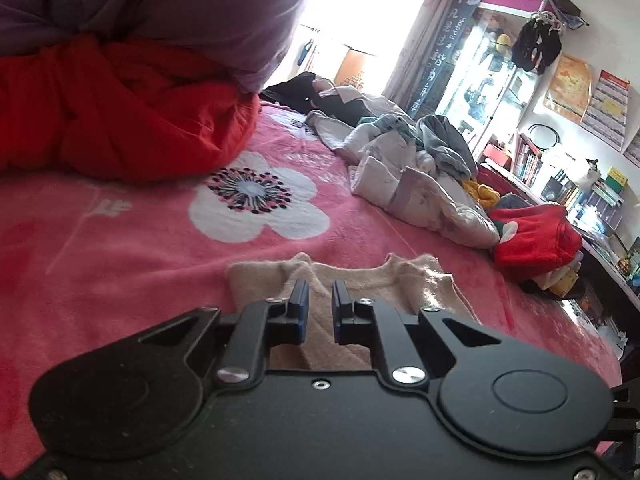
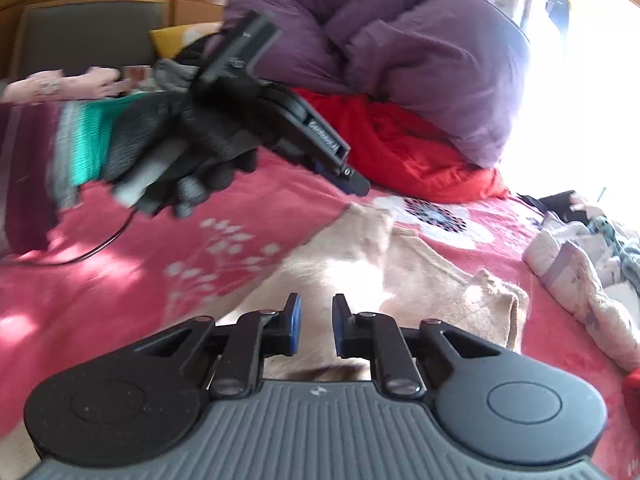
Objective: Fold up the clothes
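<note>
A beige knit garment (image 1: 400, 280) lies flat on the pink flowered blanket (image 1: 120, 248), its neckline toward the far side. My left gripper (image 1: 320, 306) hovers over the garment's near part with its blue pads almost together and nothing between them. In the right wrist view the same gripper (image 2: 356, 184), held by a dark-gloved hand (image 2: 192, 148), hangs just above the far corner of the beige garment (image 2: 440, 280). My right gripper (image 2: 316, 320) is over the garment's near edge, pads a little apart, holding nothing.
A red quilt (image 1: 120, 112) and a purple quilt (image 1: 180, 12) are heaped at the back. A pile of loose clothes (image 1: 420, 176) and a red garment (image 1: 532, 236) lie to the right. Bookshelves (image 1: 560, 176) stand beyond the bed's edge. A black cable (image 2: 100, 248) trails at left.
</note>
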The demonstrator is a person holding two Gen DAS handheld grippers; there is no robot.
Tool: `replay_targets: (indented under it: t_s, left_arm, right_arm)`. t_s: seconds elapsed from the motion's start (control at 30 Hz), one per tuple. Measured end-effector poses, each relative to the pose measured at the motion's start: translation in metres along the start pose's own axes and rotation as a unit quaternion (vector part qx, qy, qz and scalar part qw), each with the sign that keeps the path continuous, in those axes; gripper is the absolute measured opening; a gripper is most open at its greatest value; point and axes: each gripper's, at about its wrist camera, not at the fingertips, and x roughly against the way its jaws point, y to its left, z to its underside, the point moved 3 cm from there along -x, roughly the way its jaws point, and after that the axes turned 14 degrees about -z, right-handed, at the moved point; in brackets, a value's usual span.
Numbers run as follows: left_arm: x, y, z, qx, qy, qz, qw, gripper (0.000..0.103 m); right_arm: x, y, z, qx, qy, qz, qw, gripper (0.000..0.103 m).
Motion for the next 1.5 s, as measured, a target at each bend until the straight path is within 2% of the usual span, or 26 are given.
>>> replay_targets:
  t_s: [0.03,0.1,0.17,0.3,0.43,0.47,0.5,0.53,0.57,0.67,0.73,0.87,0.97,1.03,1.1,1.13,1.23,1.3,1.4,1.5]
  left_arm:
    - [-0.008,-0.004,0.002,-0.005,0.002,0.001,1.0000,0.010]
    - [-0.028,-0.010,0.012,-0.038,0.020,-0.028,0.9987,0.013]
    - [-0.048,-0.016,0.022,-0.070,0.039,-0.057,0.9951,0.013]
    - [-0.037,-0.021,0.013,-0.076,0.028,-0.054,0.9952,0.013]
    - [-0.016,-0.033,0.010,-0.109,0.020,-0.041,0.9930,0.016]
    - [-0.015,-0.039,0.015,-0.119,0.029,-0.026,0.9922,0.020]
    - [-0.013,-0.046,0.020,-0.128,0.037,-0.011,0.9910,0.034]
    - [-0.011,-0.052,0.025,-0.138,0.046,0.004,0.9893,0.054]
    - [-0.013,-0.058,0.035,-0.155,0.060,0.004,0.9861,0.057]
    - [-0.004,-0.070,0.051,-0.192,0.050,-0.055,0.9786,0.056]
    - [0.017,-0.076,0.046,-0.183,0.029,-0.061,0.9809,0.049]
    - [0.055,-0.088,0.056,-0.153,-0.002,-0.056,0.9866,0.047]
    - [0.068,-0.103,0.085,-0.178,0.022,-0.058,0.9821,0.047]
    - [0.062,-0.107,0.111,-0.199,0.072,-0.094,0.9729,0.047]
    - [0.073,-0.108,0.124,-0.200,0.059,-0.113,0.9713,0.047]
    - [0.086,-0.108,0.124,-0.185,0.055,-0.120,0.9739,0.047]
    - [0.129,-0.102,0.128,-0.101,0.026,-0.132,0.9858,0.049]
    - [0.148,-0.092,0.145,-0.031,0.047,-0.134,0.9894,0.050]
    - [0.175,-0.077,0.169,0.073,0.078,-0.128,0.9860,0.052]
    - [0.194,-0.064,0.196,0.177,0.108,-0.101,0.9730,0.055]
  right_arm:
    - [-0.008,-0.004,0.002,-0.010,0.002,0.002,1.000,0.018]
    - [-0.026,-0.011,0.010,-0.040,0.019,-0.011,0.999,0.018]
    - [-0.041,-0.010,0.017,-0.043,0.035,-0.019,0.998,0.018]
    - [-0.045,-0.004,0.012,-0.013,0.062,-0.020,0.998,0.017]
    - [-0.020,-0.005,0.005,-0.028,0.029,-0.005,0.999,0.019]
    - [-0.019,-0.007,0.007,-0.036,0.026,0.000,0.999,0.021]
    - [-0.024,-0.007,0.012,-0.043,0.039,-0.008,0.998,0.021]
    - [-0.030,-0.006,0.014,-0.041,0.045,-0.013,0.998,0.021]
    - [-0.035,-0.005,0.016,-0.040,0.052,-0.018,0.998,0.021]
    - [-0.032,0.000,0.011,-0.028,0.058,-0.019,0.998,0.021]
    - [-0.008,0.003,0.008,-0.030,0.039,-0.024,0.998,0.021]
    - [0.050,-0.009,0.031,-0.072,0.023,0.001,0.997,0.027]
    - [0.095,-0.022,0.066,-0.152,0.008,0.006,0.988,0.027]
    - [0.117,-0.024,0.088,-0.196,0.002,0.010,0.980,0.027]
    - [0.136,-0.023,0.111,-0.232,-0.007,0.013,0.973,0.027]
    - [0.144,-0.021,0.121,-0.250,-0.012,0.012,0.968,0.028]
    - [0.150,-0.022,0.147,-0.326,-0.028,0.001,0.945,0.039]
    - [0.149,-0.027,0.160,-0.383,-0.035,-0.019,0.923,0.051]
    - [0.148,-0.027,0.175,-0.449,-0.057,-0.033,0.891,0.055]
    - [0.141,-0.023,0.183,-0.497,-0.062,-0.061,0.864,0.057]
